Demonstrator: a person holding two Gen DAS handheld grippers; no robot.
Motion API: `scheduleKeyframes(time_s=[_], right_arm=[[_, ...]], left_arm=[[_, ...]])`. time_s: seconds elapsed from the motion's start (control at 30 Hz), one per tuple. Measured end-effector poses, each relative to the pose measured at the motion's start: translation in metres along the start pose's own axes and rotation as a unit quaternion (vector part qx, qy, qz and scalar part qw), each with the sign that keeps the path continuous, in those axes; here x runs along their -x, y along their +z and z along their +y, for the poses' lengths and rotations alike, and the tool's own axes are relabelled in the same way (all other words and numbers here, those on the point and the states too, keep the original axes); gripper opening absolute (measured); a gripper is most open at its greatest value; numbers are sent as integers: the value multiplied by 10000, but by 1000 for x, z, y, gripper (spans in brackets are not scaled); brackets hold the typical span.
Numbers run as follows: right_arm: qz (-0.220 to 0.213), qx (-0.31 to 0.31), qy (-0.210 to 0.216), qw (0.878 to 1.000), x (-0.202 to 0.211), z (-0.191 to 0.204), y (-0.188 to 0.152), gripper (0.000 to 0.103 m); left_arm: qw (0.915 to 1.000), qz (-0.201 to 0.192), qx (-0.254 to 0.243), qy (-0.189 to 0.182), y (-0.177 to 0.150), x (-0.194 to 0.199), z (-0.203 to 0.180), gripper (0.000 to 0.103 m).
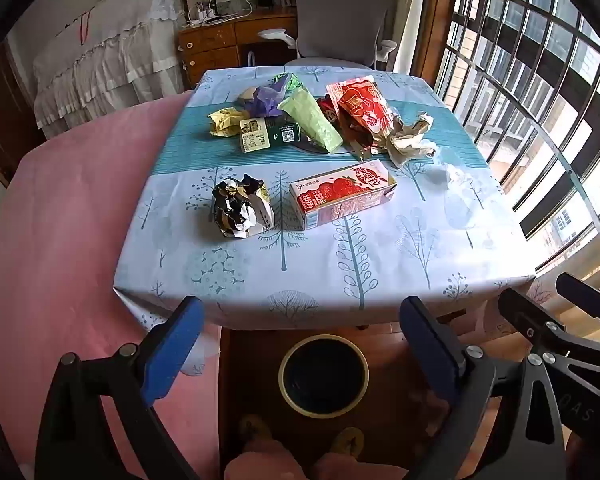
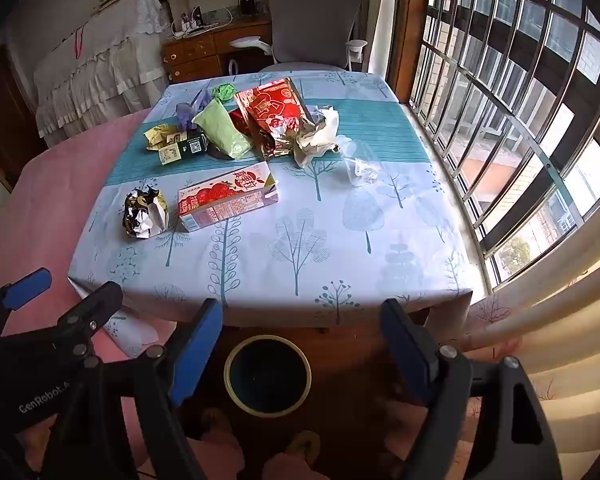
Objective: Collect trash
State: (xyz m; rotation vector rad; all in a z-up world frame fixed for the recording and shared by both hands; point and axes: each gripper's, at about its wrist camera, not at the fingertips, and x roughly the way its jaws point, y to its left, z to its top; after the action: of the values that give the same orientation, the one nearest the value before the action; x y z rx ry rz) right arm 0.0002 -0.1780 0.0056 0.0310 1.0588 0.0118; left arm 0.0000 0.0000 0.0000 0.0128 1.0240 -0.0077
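Trash lies on a table with a tree-print cloth (image 1: pixel 340 264) (image 2: pixel 320 248). Nearest are a crumpled black-and-white wrapper (image 1: pixel 240 208) (image 2: pixel 145 213) and a red strawberry milk carton (image 1: pixel 342 195) (image 2: pixel 228 196) on its side. Farther back is a heap: a red snack bag (image 1: pixel 362 112) (image 2: pixel 274 110), a green pouch (image 1: pixel 314 120) (image 2: pixel 222 130), crumpled paper (image 1: pixel 410 140) (image 2: pixel 320 136), a yellow wrapper (image 1: pixel 224 120) and a clear plastic cup (image 2: pixel 358 160). A round bin (image 1: pixel 324 376) (image 2: pixel 267 376) stands on the floor below the table's near edge. My left gripper (image 1: pixel 304 344) and right gripper (image 2: pixel 300 348) hang open above the bin, empty.
A pink-covered bed (image 1: pixel 72 240) lies left of the table. A barred window (image 2: pixel 520 120) runs along the right. A grey chair (image 1: pixel 340 20) and a wooden desk (image 1: pixel 228 40) stand behind the table. A person's slippered feet (image 1: pixel 300 440) show beside the bin.
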Motion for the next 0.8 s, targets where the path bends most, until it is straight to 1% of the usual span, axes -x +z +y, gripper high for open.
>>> scheduleKeyframes(time_s=[0.13,0.17,0.4,0.53,0.57,0.8], right_arm=[[24,3,-10,10000,0,0,1,81],[36,4,-12,10000,0,0,1,81],[19,-2,33,10000,0,0,2,81],[14,29,30,10000,-3,2,1,81],[23,-6,41,10000,-2,0,2,81],[23,-17,47,10000,-1,-1,2,81]], left_arm=[[10000,42,15,-37,0,-2,-1,97],[10000,-14,29,-48,-1,0,-1,97],[10000,-46,45,-54,1,3,-3,97],[10000,-41,41,-10,1,5,-6,97],[10000,-50,47,-12,8,6,-1,97],[10000,-53,33,26,6,3,-1,97]])
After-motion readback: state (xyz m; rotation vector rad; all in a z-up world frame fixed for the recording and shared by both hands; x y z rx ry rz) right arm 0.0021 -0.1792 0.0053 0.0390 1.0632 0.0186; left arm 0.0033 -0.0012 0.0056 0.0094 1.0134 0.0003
